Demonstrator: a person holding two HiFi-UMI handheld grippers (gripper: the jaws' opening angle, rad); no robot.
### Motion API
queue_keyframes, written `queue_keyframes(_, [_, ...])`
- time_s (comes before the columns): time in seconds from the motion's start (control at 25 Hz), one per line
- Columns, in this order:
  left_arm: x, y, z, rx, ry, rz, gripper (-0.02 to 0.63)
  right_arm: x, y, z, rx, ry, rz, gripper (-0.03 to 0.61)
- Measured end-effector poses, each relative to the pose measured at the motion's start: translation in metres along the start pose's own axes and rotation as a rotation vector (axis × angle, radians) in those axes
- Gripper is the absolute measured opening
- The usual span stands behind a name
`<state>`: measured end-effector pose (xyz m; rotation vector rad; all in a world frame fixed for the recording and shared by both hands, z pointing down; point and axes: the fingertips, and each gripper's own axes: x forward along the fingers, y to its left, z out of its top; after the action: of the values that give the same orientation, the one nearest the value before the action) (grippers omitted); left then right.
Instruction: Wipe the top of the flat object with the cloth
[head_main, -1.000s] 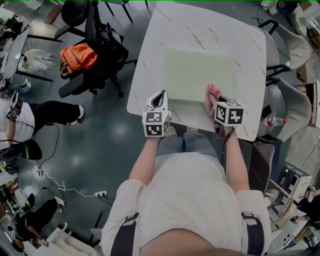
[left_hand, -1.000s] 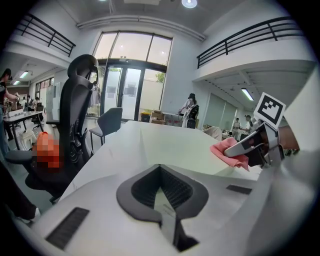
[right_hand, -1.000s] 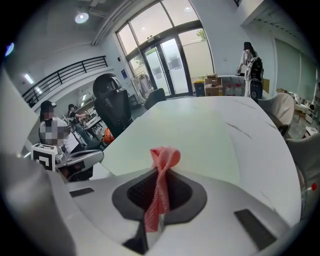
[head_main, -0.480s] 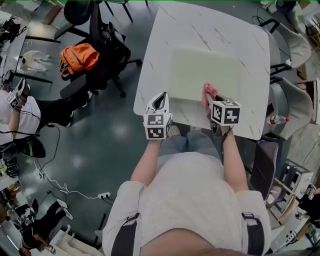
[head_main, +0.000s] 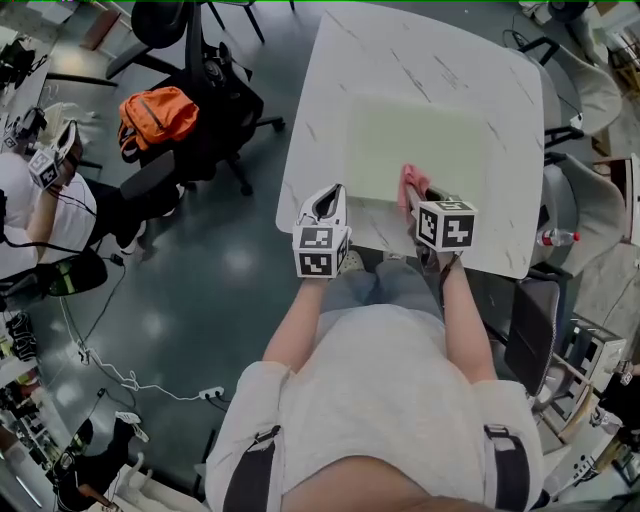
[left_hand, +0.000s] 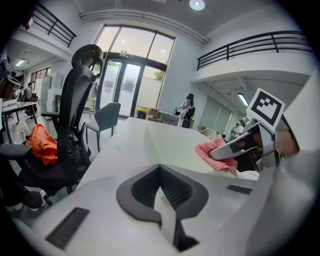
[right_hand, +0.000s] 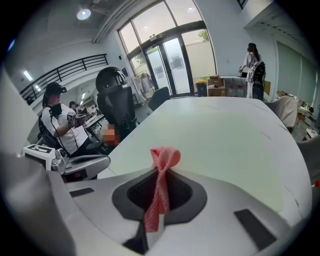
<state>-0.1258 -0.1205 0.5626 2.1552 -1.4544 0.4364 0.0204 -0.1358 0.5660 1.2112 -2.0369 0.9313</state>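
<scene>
At the near edge of the pale green mat (head_main: 420, 145), the right gripper (head_main: 418, 200) is clamped on the pink cloth (head_main: 409, 181), while the left gripper (head_main: 322, 198), jaws together and empty, is at the near-left corner of the white table (head_main: 400, 55).

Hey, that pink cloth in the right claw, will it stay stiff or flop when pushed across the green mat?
Probably floppy: the pink cloth twists into a thin strip and curls over above the right claw. Likely light, since its mesh weave looks thin. It may bunch rather than slide flat on the green mat.
</scene>
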Motion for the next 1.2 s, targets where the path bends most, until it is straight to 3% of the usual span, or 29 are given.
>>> queue_keyframes(0.84, [-0.001, 0.003, -0.005, 0.007, 0.019, -0.06, 0.012, 0.044, 0.1, 0.017, -0.107, 0.002, 0.095, 0.029])
queue_keyframes(1.2, [-0.013, 0.015, 0.002, 0.003, -0.014, -0.034, 0.012, 0.044, 0.105, 0.021, -0.099, -0.063, 0.125, 0.029])
